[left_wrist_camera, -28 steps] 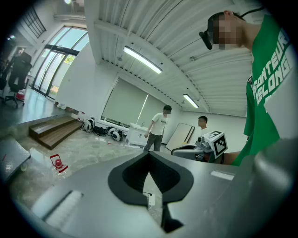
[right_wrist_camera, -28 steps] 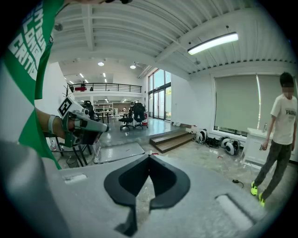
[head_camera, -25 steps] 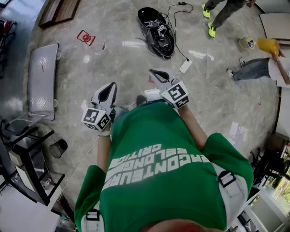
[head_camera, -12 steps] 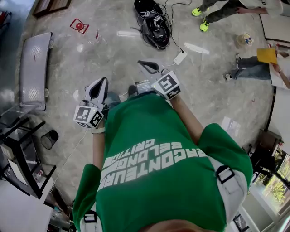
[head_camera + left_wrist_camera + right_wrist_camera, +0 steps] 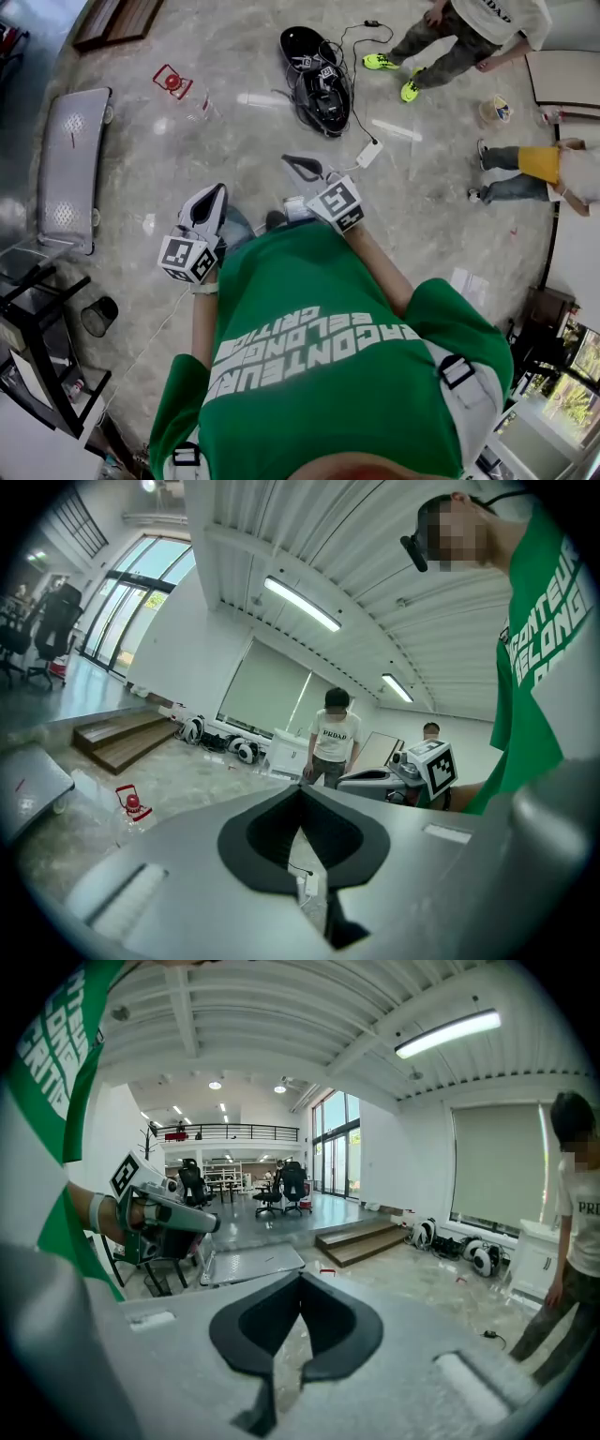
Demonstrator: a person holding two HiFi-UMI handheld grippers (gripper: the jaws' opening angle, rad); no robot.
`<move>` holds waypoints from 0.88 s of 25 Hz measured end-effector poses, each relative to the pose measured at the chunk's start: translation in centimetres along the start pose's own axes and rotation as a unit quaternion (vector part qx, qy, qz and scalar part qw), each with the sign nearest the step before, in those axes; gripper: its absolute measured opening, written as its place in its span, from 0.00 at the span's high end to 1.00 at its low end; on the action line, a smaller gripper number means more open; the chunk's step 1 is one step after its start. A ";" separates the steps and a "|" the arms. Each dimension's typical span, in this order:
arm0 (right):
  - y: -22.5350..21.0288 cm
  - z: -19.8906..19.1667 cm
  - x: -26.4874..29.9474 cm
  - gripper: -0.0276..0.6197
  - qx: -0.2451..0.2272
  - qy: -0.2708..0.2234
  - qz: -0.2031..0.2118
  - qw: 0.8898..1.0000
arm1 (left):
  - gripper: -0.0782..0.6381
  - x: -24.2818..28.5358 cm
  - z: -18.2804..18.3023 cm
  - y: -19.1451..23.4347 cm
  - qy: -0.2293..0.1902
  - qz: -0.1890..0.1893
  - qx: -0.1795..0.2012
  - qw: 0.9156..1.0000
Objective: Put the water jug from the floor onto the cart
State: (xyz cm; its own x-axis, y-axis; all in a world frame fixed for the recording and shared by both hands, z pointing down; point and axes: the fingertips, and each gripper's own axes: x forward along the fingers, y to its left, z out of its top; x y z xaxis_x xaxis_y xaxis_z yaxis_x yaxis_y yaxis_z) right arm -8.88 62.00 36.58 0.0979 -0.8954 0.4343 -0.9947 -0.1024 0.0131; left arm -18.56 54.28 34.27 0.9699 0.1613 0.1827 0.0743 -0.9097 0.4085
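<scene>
Your left gripper [image 5: 214, 199] and right gripper [image 5: 302, 167] are both pressed together, empty. Jug is probably the clear shape [image 5: 202, 103] on the floor [image 5: 234, 56] near the platform cart [image 5: 67, 169]. Likely heavy and slick, so grab the neck.

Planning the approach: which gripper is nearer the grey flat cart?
Left. The left gripper sits right of the cart in the head view; the right gripper is farther right.

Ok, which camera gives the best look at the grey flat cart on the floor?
The head view: it shows the cart whole from above, at the picture's left. The right gripper view catches it low and foreshortened beyond the jaws; the left gripper view shows only one corner at its left edge.
</scene>
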 end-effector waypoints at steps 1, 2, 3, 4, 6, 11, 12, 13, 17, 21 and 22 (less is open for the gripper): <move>-0.1 0.4 0.7 0.97 -0.003 0.003 -0.001 1.000 | 0.87 0.3 0.4 0.7 -0.002 -0.003 -0.001 1.000; 0.1 0.8 1.3 0.97 -0.004 0.005 -0.002 1.000 | 0.87 0.3 0.8 1.3 -0.001 -0.005 -0.003 1.000; 0.3 1.3 1.8 0.97 -0.003 0.008 -0.003 1.000 | 0.87 0.1 1.2 1.9 0.001 -0.008 -0.005 1.000; 0.6 1.8 2.5 0.97 -0.001 0.010 -0.003 1.000 | 0.87 0.0 1.7 2.5 0.003 -0.012 -0.006 1.000; 0.5 3.1 4.1 0.97 -0.001 0.011 -0.006 1.000 | 0.87 0.0 3.0 4.0 0.003 -0.019 -0.003 1.000; 0.8 6.5 9.0 0.97 -0.015 0.012 -0.009 1.000 | 0.87 -0.5 6.0 9.0 -0.002 -0.026 0.009 1.000; 1.2 6.9 9.9 0.97 -0.016 0.013 -0.008 1.000 | 0.87 -1.0 6.4 9.8 -0.003 -0.025 0.009 1.000; 1.7 7.3 10.6 0.97 -0.018 0.015 -0.007 1.000 | 0.87 -1.5 6.7 10.6 -0.004 -0.024 0.008 1.000; 3.4 9.0 13.5 0.97 -0.025 0.023 -0.003 0.999 | 0.87 -3.3 8.1 13.6 -0.013 -0.021 0.003 1.000; 5.0 10.0 15.8 0.97 -0.044 0.033 0.002 0.998 | 0.87 -4.8 8.5 15.9 -0.021 -0.016 -0.004 1.000; 5.3 10.2 16.2 0.97 -0.051 0.035 0.002 0.998 | 0.87 -5.1 8.5 16.5 -0.022 -0.015 -0.005 1.000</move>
State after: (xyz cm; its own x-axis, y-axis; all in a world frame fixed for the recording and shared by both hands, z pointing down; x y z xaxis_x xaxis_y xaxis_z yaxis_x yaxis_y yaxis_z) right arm -12.28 42.54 34.46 0.0946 -0.8630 0.4962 -0.9936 -0.0506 0.1014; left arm -20.34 35.18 32.46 0.9764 0.1718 0.1311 0.1017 -0.9006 0.4226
